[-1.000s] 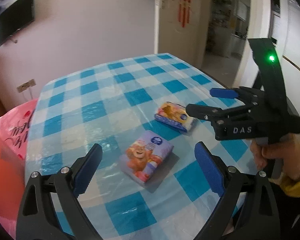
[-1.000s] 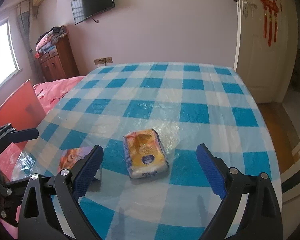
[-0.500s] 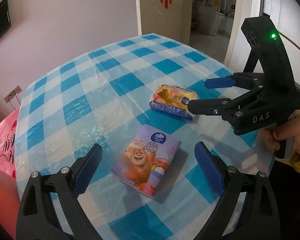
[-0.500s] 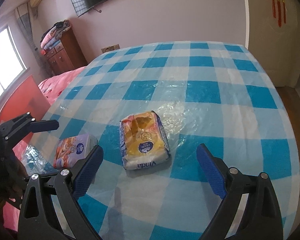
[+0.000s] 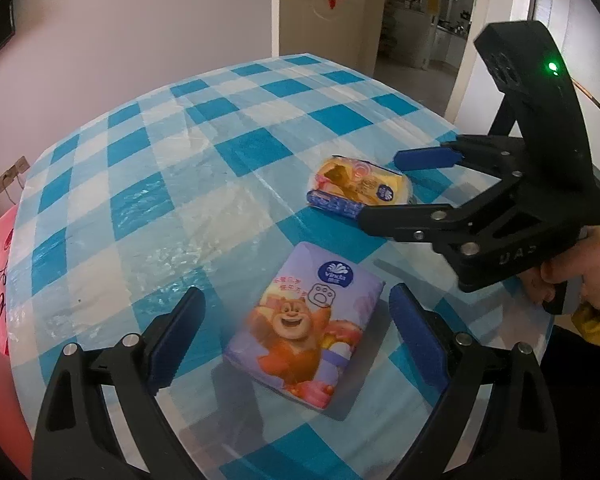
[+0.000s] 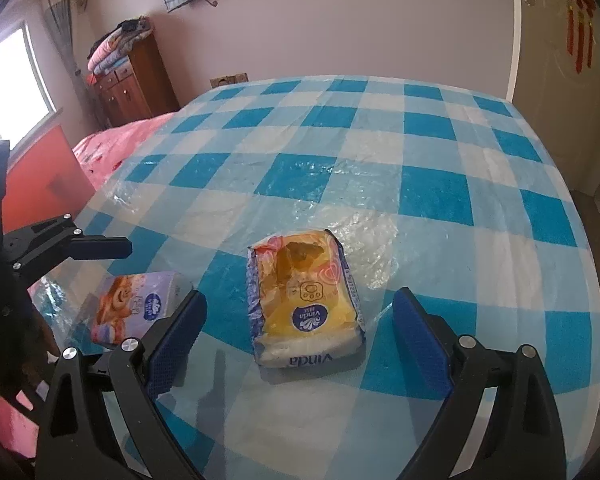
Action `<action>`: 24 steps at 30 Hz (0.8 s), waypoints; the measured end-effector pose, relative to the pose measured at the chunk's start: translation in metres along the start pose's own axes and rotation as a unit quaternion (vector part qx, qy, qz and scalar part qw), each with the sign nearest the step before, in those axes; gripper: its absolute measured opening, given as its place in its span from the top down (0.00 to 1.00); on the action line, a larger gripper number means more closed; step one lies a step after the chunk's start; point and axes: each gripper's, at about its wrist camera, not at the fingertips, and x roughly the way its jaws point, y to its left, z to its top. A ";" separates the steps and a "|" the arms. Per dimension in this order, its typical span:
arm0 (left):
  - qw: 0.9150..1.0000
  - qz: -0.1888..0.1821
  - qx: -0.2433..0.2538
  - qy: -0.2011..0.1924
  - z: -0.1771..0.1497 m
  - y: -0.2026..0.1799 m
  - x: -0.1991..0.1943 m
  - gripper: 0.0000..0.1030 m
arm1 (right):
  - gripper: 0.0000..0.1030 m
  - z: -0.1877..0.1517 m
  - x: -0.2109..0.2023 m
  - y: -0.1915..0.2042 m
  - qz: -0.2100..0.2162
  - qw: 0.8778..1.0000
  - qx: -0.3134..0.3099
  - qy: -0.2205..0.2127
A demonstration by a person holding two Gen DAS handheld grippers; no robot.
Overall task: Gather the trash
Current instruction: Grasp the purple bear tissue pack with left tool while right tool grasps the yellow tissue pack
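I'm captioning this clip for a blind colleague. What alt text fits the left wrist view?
The open left gripper hovers over a purple tissue pack printed with a cartoon bear, lying on a blue-and-white checked tablecloth. Beyond it, the open right gripper reaches toward a yellow tissue pack.

Tablecloth (image 5: 204,148): blue & white checks under clear glossy plastic. Purple tissue pack (image 5: 304,328) w/ orange-brown cartoon bear, blue round logo, pink bits. Yellow tissue pack (image 6: 306,300): orange-yellow front, blue edge & blue oval logo, white end. Left gripper (image 5: 296,336) & right gripper (image 6: 296,328): black frames, blue pads. Bedding (image 6: 112,148) pink; cabinet (image 6: 134,78) red-brown wood; wall pale lilac.
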 end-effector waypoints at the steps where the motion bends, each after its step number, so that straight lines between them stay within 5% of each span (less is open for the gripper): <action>1: 1.000 -0.001 0.003 0.001 0.000 -0.001 0.001 0.09 | 0.10 0.000 0.002 0.001 -0.003 1.000 -0.003 0.003; 16: 0.999 0.005 0.038 0.013 0.000 -0.013 0.012 0.30 | 0.15 -0.001 0.005 0.001 -0.008 1.000 -0.008 0.005; 24: 1.000 0.019 0.008 0.004 -0.002 -0.013 0.010 0.35 | 0.24 -0.001 0.006 0.004 -0.030 0.999 -0.015 0.005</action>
